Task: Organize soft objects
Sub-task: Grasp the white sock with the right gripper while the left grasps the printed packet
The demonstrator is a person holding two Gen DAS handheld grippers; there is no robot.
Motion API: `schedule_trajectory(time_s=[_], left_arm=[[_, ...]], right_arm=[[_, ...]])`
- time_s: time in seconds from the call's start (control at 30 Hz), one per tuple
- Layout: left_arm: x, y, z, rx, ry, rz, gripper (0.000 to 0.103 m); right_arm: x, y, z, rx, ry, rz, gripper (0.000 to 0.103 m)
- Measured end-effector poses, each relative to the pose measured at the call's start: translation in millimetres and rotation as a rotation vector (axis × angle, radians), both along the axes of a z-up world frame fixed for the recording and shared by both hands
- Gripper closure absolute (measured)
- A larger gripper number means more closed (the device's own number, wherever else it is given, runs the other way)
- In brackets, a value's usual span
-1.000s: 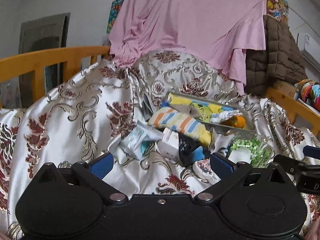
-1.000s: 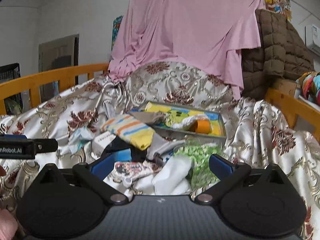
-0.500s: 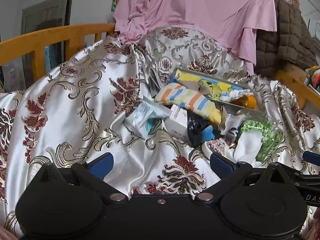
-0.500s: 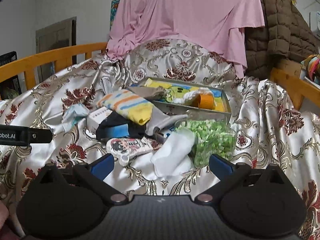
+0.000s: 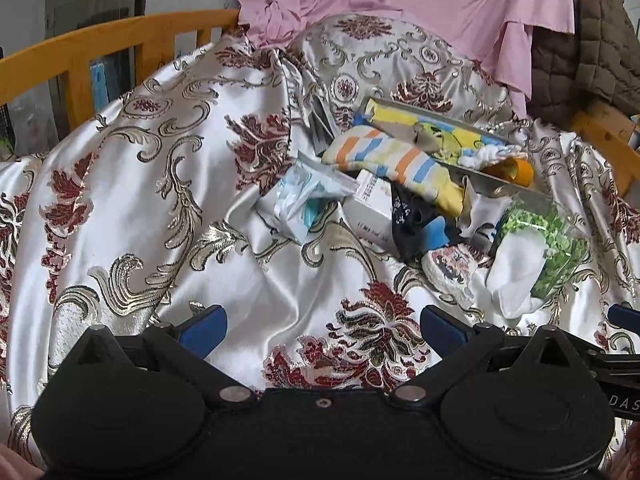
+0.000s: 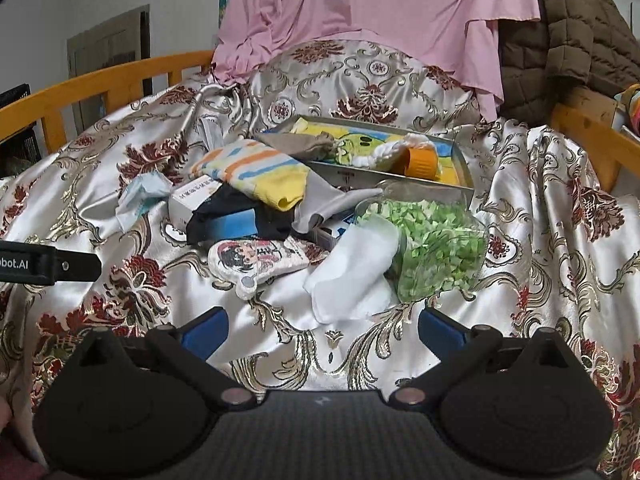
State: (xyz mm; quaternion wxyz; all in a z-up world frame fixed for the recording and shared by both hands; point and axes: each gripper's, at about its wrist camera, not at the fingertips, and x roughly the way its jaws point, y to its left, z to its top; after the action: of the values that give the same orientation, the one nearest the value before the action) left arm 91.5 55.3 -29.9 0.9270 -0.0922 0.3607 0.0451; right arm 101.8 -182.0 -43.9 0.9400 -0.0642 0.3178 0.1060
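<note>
Left tongs (image 6: 48,266) side: "bot.AI". Right tongs (image 5: 622,402) side: "DAS".

The white box (image 6: 192,200) lies half under a dark cloth (image 6: 236,216), its print too small to read. The tray (image 6: 460,168) is partly buried under the striped sock (image 6: 256,172). The other gripper's label is cut by the frame edge.

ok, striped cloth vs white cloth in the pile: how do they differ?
The striped cloth has orange, blue and yellow bands; the white cloth is plain. The striped cloth lies at the back of the pile, one end against the metal tray, draped over a dark item; the white cloth lies nearest the right gripper, leaning on the clear bag of green bits. Both are soft, crumpled and not gripped.
</note>
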Motion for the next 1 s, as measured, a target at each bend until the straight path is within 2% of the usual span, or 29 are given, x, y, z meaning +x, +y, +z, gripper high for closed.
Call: schedule_trajectory(time_s=[0.33,0.6,0.7,0.83,1.0], left_arm=[[17,1,-5,-0.037,0.037,-0.017,0.001],[41,-9,-2,-0.056,-0.010,-0.107,0.001],[52,-15,-3,-0.118,-0.026,-0.183,0.001],[68,-20,-6,-0.231,-0.031,-0.265,0.001],[94,-26,-18,-0.340,0.025,-0.294,0.001]], right_arm=[[17,-5,-2,-0.008,0.004,-0.011,0.000],[37,-6,-11,0.036,0.047,0.027,0.000],[45,-8,-16,0.057,0.074,0.034,0.001],[54,-14,-20,0.098,0.103,0.011,0.008],[64,-20,-24,0.129,0.111,-0.032,0.018]])
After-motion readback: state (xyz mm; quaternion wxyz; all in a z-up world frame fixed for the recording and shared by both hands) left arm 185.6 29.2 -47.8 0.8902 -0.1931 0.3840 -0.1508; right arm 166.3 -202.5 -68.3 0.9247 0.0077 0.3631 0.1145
